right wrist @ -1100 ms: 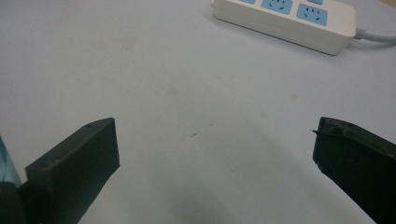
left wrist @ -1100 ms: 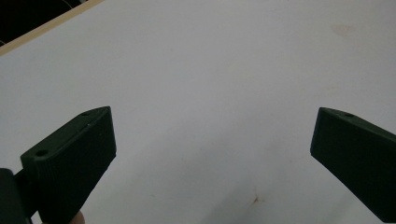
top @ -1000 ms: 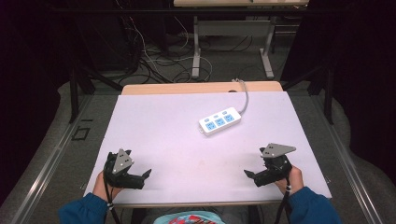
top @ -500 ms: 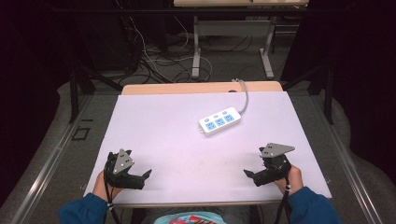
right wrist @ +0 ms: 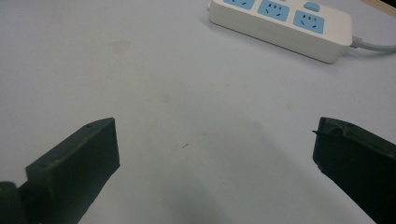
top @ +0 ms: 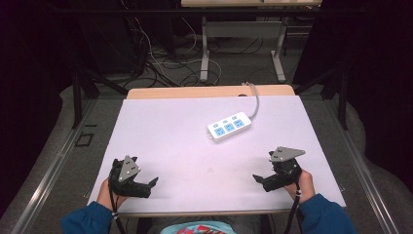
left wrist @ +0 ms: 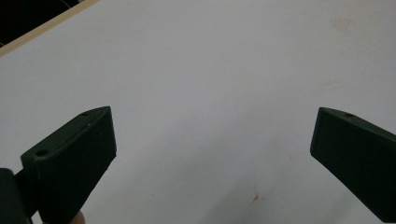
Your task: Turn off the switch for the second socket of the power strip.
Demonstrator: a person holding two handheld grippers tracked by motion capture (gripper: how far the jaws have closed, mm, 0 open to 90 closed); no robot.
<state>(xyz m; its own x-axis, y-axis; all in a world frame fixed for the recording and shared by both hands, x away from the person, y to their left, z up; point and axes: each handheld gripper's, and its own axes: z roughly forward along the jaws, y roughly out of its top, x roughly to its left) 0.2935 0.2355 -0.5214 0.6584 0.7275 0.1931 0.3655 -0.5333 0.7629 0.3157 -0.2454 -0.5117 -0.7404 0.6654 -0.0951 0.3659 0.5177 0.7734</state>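
Nothing has moved in the last second: our left gripper and right gripper still rest on the desk, jaws wide apart and empty, power strip untouched

A white-topped table with a bare wooden strip along its far edge carries a white power strip with three blue sockets, lying flat right of centre toward the back (its grey cord runs off over the far edge); faint brownish specks mark the top
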